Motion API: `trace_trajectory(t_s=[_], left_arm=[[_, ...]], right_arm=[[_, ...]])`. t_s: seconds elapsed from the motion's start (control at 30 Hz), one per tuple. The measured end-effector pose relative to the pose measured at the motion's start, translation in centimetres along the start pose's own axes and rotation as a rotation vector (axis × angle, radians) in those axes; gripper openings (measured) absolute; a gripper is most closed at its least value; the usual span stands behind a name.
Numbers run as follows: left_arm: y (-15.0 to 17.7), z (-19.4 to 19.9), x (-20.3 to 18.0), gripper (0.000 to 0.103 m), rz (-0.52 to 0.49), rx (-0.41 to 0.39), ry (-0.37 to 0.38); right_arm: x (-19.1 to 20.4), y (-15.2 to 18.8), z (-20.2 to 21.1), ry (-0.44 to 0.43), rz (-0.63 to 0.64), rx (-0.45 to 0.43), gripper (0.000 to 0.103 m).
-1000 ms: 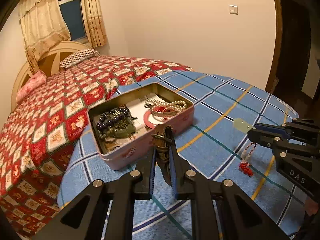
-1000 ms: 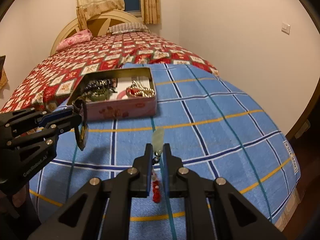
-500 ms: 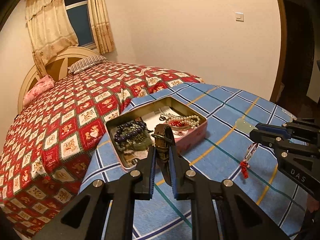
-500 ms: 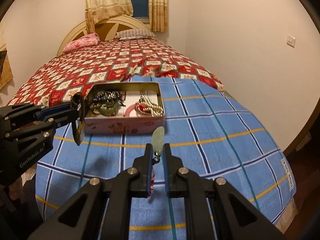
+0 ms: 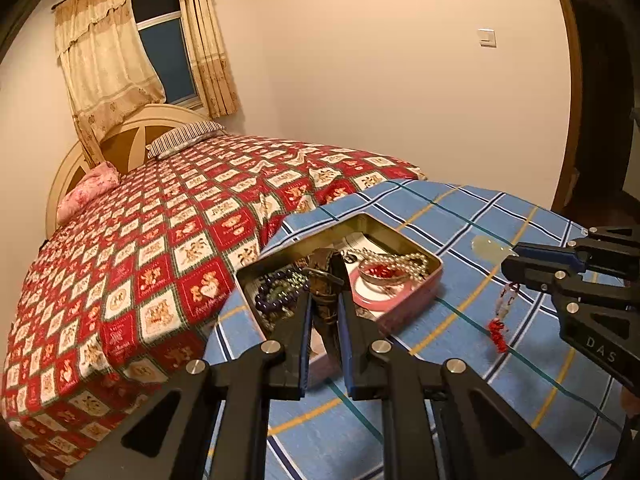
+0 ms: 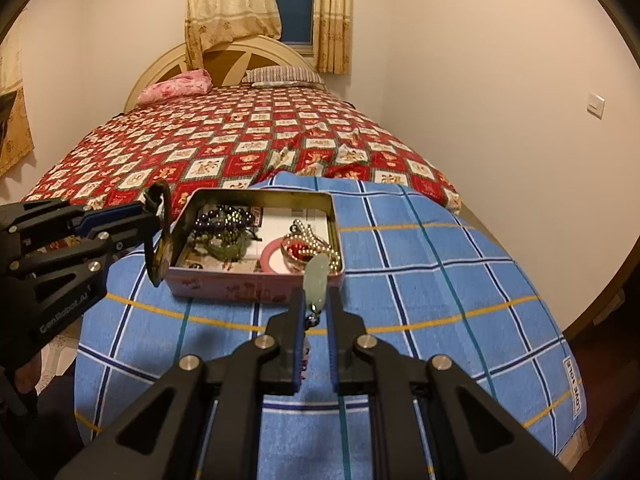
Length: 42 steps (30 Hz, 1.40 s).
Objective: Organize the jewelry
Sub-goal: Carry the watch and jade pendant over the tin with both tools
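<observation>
An open pink tin [image 5: 412, 304] [image 6: 256, 282] sits on the blue checked cloth. It holds dark beads [image 6: 224, 220], a pearl strand [image 5: 394, 260], a pink ring and other pieces. My left gripper [image 5: 324, 276] [image 6: 154, 212] is shut on a brown leather strap [image 5: 322, 280] [image 6: 158, 240], raised near the tin's left end. My right gripper [image 6: 314, 300] [image 5: 506, 258] is shut on a pale green jade pendant [image 6: 316, 276] [image 5: 488, 247] with a red tassel [image 5: 498, 330] hanging below, raised short of the tin's front wall.
The blue checked cloth [image 6: 420, 280] covers the foot of a bed with a red patterned quilt [image 6: 240, 148]. Pillows [image 6: 280, 76] and a headboard lie at the far end. A wall with a light switch [image 6: 596, 104] stands to the right.
Both grippers have risen and pulled back with their pieces still held. The tin now looks farther away and more of the bed and window shows.
</observation>
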<state>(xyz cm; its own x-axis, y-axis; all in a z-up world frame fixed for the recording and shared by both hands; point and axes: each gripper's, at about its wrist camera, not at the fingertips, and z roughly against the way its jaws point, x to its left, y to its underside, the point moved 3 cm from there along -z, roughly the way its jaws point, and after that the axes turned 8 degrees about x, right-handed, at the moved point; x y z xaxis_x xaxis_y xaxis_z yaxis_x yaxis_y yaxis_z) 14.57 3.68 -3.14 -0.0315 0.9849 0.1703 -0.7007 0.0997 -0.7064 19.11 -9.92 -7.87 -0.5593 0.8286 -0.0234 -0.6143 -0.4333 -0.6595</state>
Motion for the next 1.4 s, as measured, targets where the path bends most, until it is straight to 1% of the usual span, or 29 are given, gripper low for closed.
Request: trace_trajectory(t_s=[0.5,0.7,1.03,1.27,1.4], left_arm=[[-2.6,-1.6,1.5,0.012,-0.032,-0.012,-0.049],[-3.6,-2.8,2.2,0.012,-0.036,-0.009,-0.067],[-4.8,-5.2,3.1,0.011,-0.041,0.006,-0.089],[-5.6,-7.3,3.3,0.011,-0.040,0.020,-0.082],[-5.7,-8.5,3.2,0.011,-0.036,0.034,-0.080]], right_arm=[[0.2,-3.5,-0.6,0.001,0.033,-0.029,0.012],[0.4,-5.0,-1.0,0.003,0.049,-0.051,0.012],[0.5,-8.3,-3.1,-0.002,0.063,-0.069,0.012],[0.3,-9.2,-4.5,-0.008,0.057,-0.065,0.012],[0.3,-9.5,-6.2,-0.013,0.041,-0.054,0.012]])
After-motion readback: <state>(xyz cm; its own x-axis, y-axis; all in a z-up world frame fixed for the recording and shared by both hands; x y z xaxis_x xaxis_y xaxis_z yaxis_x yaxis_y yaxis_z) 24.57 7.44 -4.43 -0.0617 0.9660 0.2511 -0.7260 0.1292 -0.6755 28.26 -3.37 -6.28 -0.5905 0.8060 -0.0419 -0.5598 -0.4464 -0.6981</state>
